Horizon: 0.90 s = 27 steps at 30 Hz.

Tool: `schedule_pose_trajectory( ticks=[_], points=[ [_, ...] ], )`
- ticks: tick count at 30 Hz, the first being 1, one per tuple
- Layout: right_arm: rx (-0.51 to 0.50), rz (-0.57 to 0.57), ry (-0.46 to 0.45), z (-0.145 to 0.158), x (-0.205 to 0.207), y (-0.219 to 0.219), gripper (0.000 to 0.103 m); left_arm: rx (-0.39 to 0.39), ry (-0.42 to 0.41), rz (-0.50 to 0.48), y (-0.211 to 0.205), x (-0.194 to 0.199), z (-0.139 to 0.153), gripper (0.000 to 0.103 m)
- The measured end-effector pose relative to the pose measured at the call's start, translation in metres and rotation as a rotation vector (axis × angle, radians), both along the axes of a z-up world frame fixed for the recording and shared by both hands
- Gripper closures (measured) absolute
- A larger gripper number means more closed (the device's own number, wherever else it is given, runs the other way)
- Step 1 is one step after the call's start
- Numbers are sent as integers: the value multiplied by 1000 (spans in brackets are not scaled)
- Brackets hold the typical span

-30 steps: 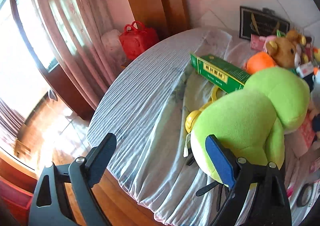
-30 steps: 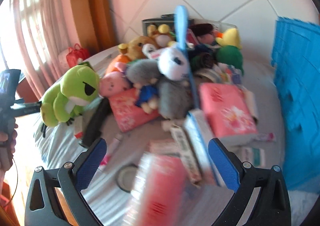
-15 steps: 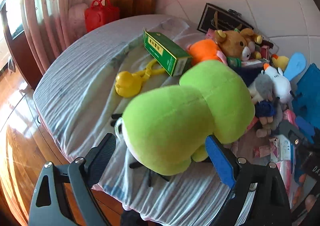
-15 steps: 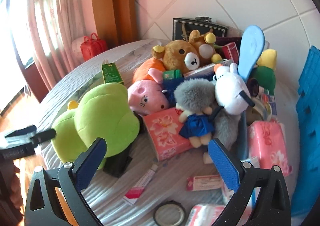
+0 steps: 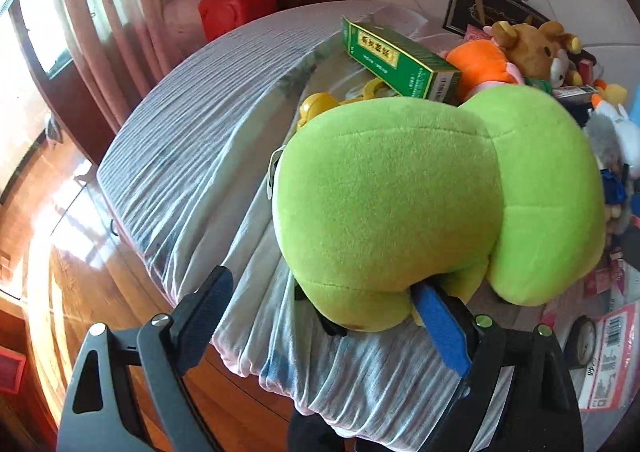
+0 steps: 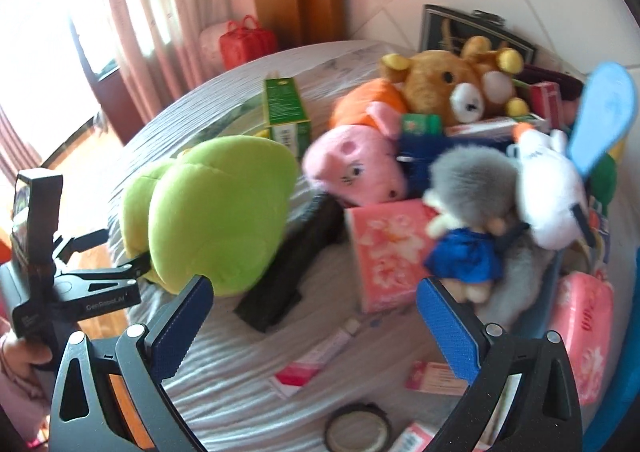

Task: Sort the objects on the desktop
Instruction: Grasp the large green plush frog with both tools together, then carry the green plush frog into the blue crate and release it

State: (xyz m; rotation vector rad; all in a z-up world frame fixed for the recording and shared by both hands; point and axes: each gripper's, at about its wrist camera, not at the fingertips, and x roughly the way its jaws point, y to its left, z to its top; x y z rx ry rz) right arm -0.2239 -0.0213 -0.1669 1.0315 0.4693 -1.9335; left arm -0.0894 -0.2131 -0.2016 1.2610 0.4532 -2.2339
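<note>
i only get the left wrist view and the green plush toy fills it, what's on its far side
Observer: A pink pig toy lies just past the green plush toy, by its rounder end.
Operator: anything along its side i might knock
Observer: A long black object lies against it, between it and a pink tissue pack.
Operator: are the right tongs busy
Observer: No, the right tongs are open and empty, with a small tube on the cloth in front of them.
</note>
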Motion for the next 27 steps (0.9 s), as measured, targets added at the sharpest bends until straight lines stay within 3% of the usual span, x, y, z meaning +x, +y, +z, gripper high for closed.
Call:
schedule_pose_trajectory(
  ticks=[5, 13, 16, 18, 19, 20, 27],
  points=[
    [11, 45, -43, -3, 14, -33, 0, -22, 1, -115, 8, -13, 4, 11],
    [166, -7, -46, -38, 13, -81, 0, 82, -30, -221, -10, -50, -25, 11],
    [173, -46, -78, -51, 5, -83, 0, 83, -6, -244, -10, -54, -27, 24],
    [166, -53, -92, -55, 2, -82, 2, 66, 14, -274, -8, -51, -21, 32],
    [154, -54, -92, -52, 4, -79, 8, 45, 28, -291, -6, -48, -15, 34],
    [128, -50, -74, -46, 8, -76, 23, 26, 46, -308, -4, -45, -8, 35],
    [-8, -61, 8, 4, 31, -47, 30, -101, 183, -395, 7, -32, 49, 35]
  ],
)
